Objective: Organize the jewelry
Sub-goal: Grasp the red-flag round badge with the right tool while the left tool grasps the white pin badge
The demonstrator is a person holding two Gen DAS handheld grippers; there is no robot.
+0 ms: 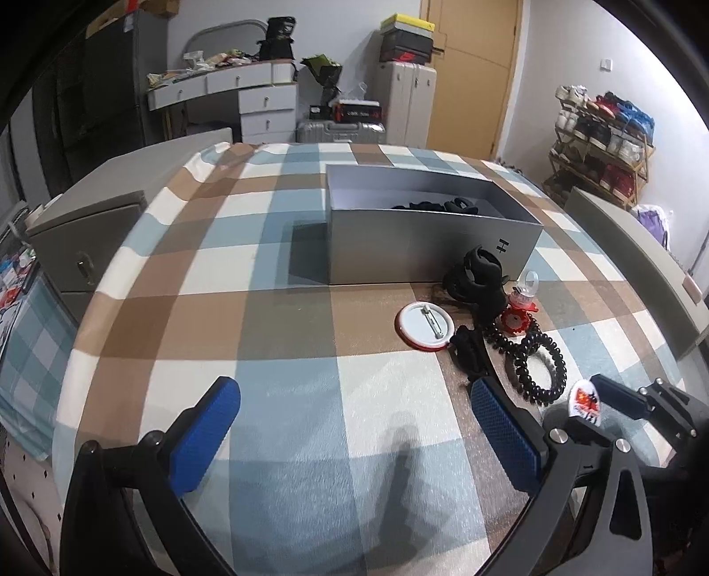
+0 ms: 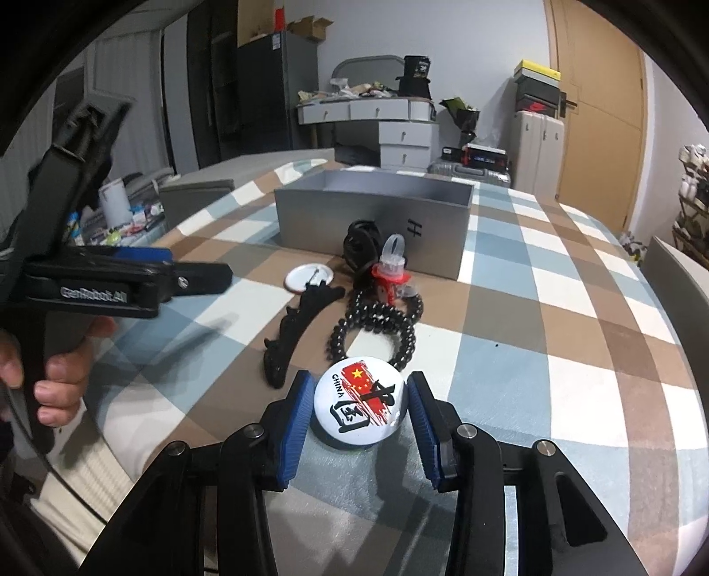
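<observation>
1. A checked cloth point(image 1: 283, 390) in blue, brown and cream squares is covering the whole table and hanging over its near and left edges.
2. An open grey box point(image 2: 372, 221) is sitting toward the far side of the cloth, with dark items point(image 1: 436, 204) lying inside it in the left wrist view.
3. The right gripper point(image 2: 360, 401) is pinching a round white pin badge point(image 2: 358, 402) printed with a red flag design and the word CHINA, its blue pads pressing on the badge's left and right edges low over the cloth.
4. The left gripper point(image 1: 354, 425) is hovering over bare cloth with its blue pads spread wide and nothing between them; a hand point(image 2: 48, 372) is gripping its handle at the left of the right wrist view.
5. Just beyond the held badge, a black spiral hair tie point(image 2: 376, 330) is lying on the cloth, a black hair claw point(image 2: 297, 330) is resting to its left, and a second pin badge point(image 1: 423, 327) is lying face down farther left.
6. A red-and-clear plastic trinket point(image 2: 390, 270) and a black bundle point(image 2: 361, 241) are sitting against the box's near wall.
7. Around the table, a white dresser point(image 1: 261, 95), stacked shoeboxes point(image 1: 407, 42) on a pale suitcase, a wooden door point(image 1: 474, 66) and a shoe rack point(image 1: 602, 142) at the right are lining the far wall.
</observation>
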